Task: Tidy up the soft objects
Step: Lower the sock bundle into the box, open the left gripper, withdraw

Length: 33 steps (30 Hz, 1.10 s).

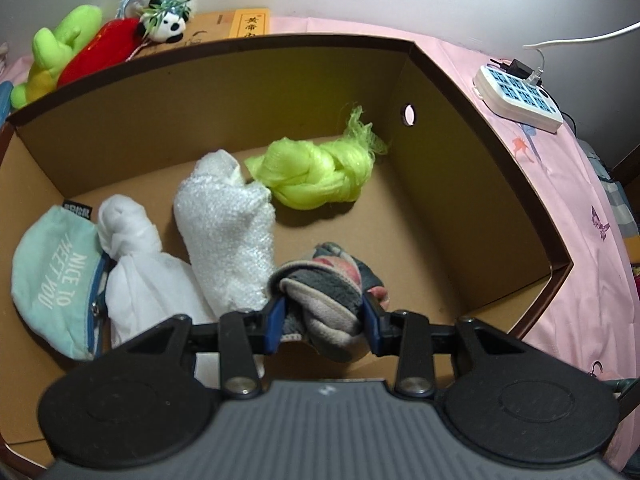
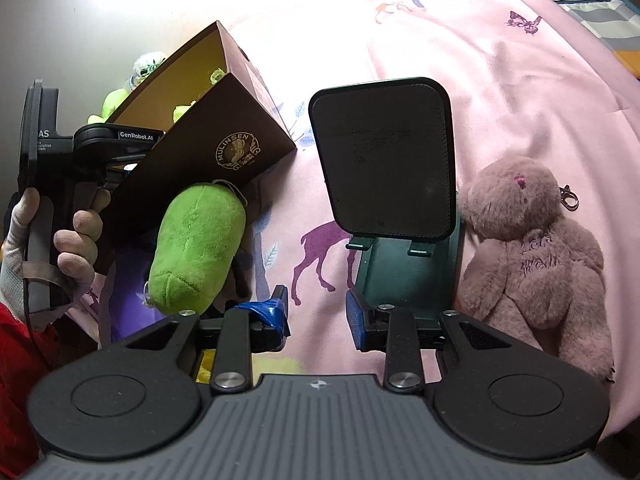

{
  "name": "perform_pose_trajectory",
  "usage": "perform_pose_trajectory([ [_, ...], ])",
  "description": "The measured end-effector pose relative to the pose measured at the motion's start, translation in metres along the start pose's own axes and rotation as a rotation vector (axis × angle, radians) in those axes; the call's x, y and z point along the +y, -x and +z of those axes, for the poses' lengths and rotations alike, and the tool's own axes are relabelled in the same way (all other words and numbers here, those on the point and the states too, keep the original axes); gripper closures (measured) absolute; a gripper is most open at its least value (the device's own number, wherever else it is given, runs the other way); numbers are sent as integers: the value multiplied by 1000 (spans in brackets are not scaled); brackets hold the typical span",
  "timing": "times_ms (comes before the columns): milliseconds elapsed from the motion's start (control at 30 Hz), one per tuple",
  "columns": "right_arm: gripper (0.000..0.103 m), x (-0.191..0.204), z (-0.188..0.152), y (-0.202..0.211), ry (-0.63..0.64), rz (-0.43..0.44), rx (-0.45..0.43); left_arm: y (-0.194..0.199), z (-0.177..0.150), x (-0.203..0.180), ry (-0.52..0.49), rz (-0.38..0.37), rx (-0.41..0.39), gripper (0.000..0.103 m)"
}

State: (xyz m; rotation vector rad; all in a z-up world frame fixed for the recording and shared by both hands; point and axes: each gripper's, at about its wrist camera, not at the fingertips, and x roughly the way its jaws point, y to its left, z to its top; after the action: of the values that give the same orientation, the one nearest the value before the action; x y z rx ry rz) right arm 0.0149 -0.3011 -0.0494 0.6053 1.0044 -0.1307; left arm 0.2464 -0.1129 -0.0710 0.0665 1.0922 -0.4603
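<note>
My left gripper (image 1: 325,318) is shut on a grey and pink rolled sock (image 1: 328,300) and holds it inside the brown cardboard box (image 1: 440,184). In the box lie a neon green knotted cloth (image 1: 316,172), a white bubbly sock (image 1: 228,224), a white knotted cloth (image 1: 136,264) and a mint pouch (image 1: 56,280). My right gripper (image 2: 318,316) is open and empty above the pink bedsheet (image 2: 400,40). A green plush (image 2: 198,248) lies to its left against the box (image 2: 208,160). A mauve teddy bear (image 2: 532,248) lies to its right.
A dark green phone stand (image 2: 388,160) stands just ahead of the right gripper. A white power strip (image 1: 520,96) lies on the sheet right of the box. Green, red and panda plush toys (image 1: 100,40) sit behind the box. The left gripper's body (image 2: 48,152) shows in the right wrist view.
</note>
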Motion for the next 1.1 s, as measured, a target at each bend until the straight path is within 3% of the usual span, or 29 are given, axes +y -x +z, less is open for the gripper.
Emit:
perform_pose_trajectory([
  [467, 89, -1, -3, 2, -4, 2, -2, 3, -7, 0, -3, -21, 30, 64],
  [633, 89, 2, -3, 6, 11, 10, -8, 3, -6, -2, -2, 31, 19, 51],
  [767, 89, -1, -5, 8, 9, 10, -6, 14, -6, -5, -5, 57, -26, 28],
  [1033, 89, -1, -6, 8, 30, 24, 6, 44, -8, -6, 3, 144, -94, 20],
  [1100, 89, -1, -7, 9, 40, 33, 8, 51, -12, -7, 3, 171, -104, 14],
])
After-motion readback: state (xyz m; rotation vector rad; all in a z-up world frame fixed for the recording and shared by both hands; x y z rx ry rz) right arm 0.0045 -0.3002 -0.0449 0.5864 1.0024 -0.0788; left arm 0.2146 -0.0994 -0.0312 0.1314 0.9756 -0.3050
